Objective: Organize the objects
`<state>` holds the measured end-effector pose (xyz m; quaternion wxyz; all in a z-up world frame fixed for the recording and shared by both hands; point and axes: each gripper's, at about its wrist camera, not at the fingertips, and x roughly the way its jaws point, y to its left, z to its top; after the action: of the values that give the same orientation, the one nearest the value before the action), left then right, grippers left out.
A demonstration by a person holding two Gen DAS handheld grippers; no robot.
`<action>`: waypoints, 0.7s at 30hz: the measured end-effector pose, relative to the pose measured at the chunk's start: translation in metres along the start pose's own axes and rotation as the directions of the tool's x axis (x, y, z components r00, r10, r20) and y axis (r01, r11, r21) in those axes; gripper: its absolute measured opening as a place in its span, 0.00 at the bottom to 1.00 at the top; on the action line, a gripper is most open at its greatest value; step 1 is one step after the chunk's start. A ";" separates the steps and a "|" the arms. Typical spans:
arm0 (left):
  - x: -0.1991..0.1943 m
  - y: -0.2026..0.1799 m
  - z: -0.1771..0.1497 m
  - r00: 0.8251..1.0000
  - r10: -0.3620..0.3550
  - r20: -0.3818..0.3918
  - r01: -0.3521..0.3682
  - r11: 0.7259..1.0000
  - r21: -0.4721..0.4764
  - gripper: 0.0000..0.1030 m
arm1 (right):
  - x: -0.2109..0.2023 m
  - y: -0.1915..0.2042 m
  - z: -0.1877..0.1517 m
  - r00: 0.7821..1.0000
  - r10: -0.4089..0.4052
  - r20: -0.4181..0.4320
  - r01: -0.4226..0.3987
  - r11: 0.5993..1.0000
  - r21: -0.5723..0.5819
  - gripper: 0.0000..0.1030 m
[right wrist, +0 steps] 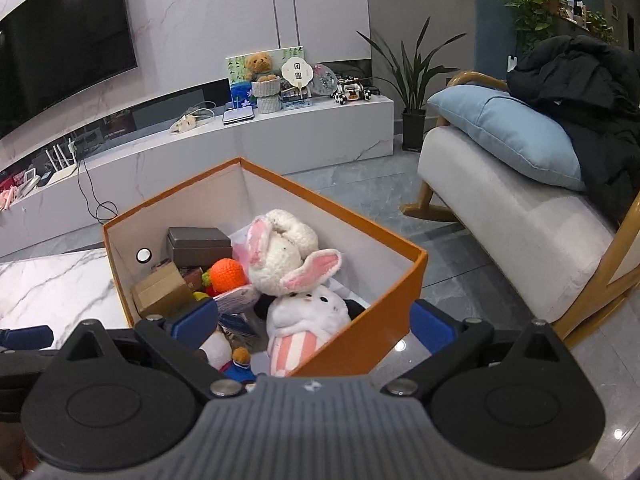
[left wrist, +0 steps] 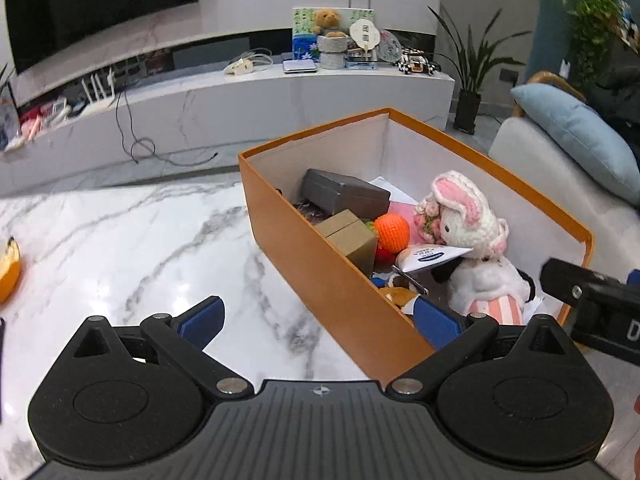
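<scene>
An orange cardboard box stands on the marble table; it also shows in the right wrist view. Inside lie a white plush rabbit with pink ears, an orange crocheted ball, a grey case, a tan carton and other toys. My left gripper is open, straddling the box's near left wall. My right gripper is open, straddling the box's near right wall; part of it shows in the left wrist view.
A yellow-orange object lies at the table's left edge. A white TV cabinet with a teddy bear and clutter stands behind. A rocking chair with a blue cushion and a dark jacket is right, a potted plant beyond.
</scene>
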<state>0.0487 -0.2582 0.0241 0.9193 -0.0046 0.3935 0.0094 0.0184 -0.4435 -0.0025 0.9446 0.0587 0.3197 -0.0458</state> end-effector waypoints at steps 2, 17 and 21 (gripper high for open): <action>0.000 0.005 0.001 1.000 -0.004 -0.004 0.004 1.000 -0.029 1.00 | -0.001 -0.001 0.000 1.000 -0.027 0.011 0.028 0.999 -0.023 0.99; -0.006 0.000 0.001 0.999 0.034 -0.005 -0.034 0.999 -0.003 1.00 | 0.004 0.008 -0.008 0.999 0.005 -0.054 -0.010 0.996 -0.088 0.99; -0.005 -0.007 0.001 0.997 0.070 -0.025 -0.069 0.997 0.032 1.00 | 0.003 0.009 -0.009 0.999 -0.004 -0.050 -0.001 0.995 -0.103 0.99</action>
<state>0.0455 -0.2655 0.0284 0.9131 0.0231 0.4056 0.0352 0.0171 -0.4331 -0.0107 0.9381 0.0106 0.3451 -0.0286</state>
